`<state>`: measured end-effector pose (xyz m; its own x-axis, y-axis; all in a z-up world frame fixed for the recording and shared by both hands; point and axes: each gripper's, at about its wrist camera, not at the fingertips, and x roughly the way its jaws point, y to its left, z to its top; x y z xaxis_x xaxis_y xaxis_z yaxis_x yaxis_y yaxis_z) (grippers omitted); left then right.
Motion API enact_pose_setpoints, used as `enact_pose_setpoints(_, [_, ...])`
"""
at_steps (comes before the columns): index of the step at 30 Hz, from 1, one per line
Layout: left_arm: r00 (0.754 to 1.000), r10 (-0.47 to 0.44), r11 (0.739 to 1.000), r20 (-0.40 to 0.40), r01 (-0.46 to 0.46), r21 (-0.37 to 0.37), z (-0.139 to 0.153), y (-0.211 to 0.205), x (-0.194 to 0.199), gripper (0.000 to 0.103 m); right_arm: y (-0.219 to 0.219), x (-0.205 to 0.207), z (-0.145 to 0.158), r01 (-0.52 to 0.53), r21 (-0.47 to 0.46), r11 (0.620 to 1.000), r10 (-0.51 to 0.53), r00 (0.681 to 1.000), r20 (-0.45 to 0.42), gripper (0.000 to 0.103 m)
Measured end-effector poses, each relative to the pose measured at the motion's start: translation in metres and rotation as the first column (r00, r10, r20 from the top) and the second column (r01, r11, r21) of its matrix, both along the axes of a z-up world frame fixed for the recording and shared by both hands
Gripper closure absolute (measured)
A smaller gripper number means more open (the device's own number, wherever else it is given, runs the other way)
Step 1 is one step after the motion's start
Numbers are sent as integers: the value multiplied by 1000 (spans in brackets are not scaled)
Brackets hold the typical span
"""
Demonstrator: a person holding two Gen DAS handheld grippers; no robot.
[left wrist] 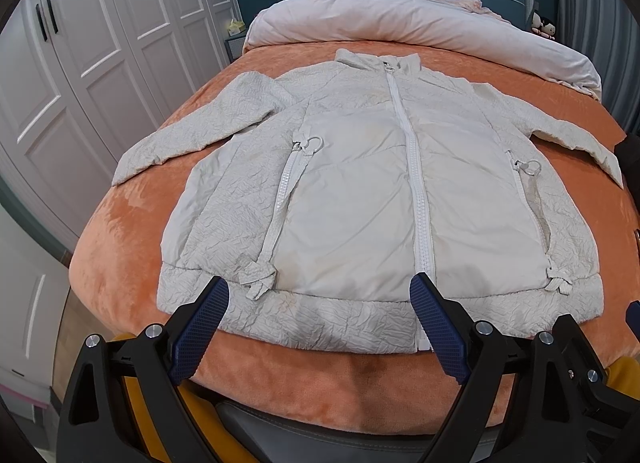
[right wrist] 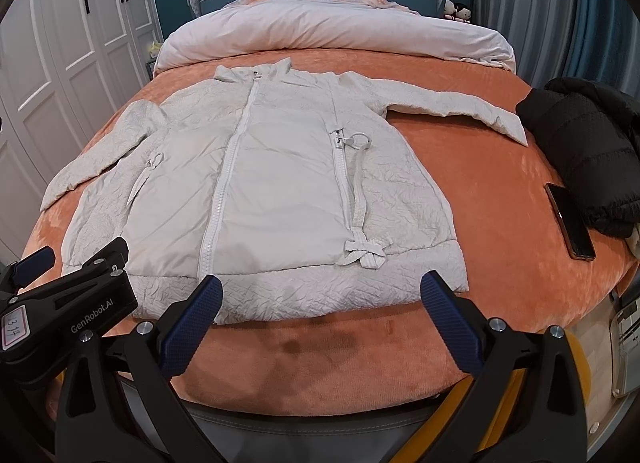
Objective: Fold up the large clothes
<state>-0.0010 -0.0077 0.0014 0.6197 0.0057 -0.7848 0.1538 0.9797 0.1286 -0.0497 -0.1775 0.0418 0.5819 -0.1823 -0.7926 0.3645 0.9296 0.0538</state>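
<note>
- Item: a pale padded jacket (left wrist: 352,191) lies flat and front-up on the orange blanket (left wrist: 120,263) of the bed; it is zipped shut, its collar at 12 o'clock and its hem at 6 o'clock, nearest me; both sleeves are spread outward, toward 9 and 3 o'clock.
- My left gripper (left wrist: 320,291) hangs over the hem band with jaws spread and nothing between them; my right gripper (right wrist: 320,291) does the same toward the 3 o'clock end of the hem, also spread and empty.
- Handling, in my judgement: light, soft and bulky; the smooth front panels look slippery, the crinkled side panels and hem band should grip better; the padding will likely spring back, so each fold wants pressing down.
- Hold points: I judge the sleeve cuffs and hem corners best; the ring pulls on the pocket zips (right wrist: 360,140) and the tied straps could snag a finger.
- Edges: the blanket drops off just below the hem at 6 o'clock; little margin there.
- Open room: bare blanket at 9 o'clock; at 3 o'clock a dark phone (right wrist: 570,223) and a black garment (right wrist: 584,151) lie near the right cuff; the rolled duvet (right wrist: 328,35) bounds 12 o'clock.
</note>
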Motion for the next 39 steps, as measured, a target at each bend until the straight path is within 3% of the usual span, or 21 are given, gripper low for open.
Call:
enact_pose_setpoints(24, [1000,-2,1000,-15,2,21,-12,-4,4,16,-2,5,-10,12,13,1000,-12,999,-32,7])
enact_pose_setpoints(31, [997,-6,1000,-78,5,-12,-26,-7,16,13,-12,14,-26,-8,60,998,11,998,-54,6])
enact_pose_setpoints(36, [997,8,999,-77,-12,-51,-28,-3,38,9,-46,29,-35,12,108,994,-9,1000,-28,6])
enact_pose_setpoints(39, [996,40,997,-79,-45,-66,-28,4,65,8,-104,52,-39,97,133,986,-97,995,-11,6])
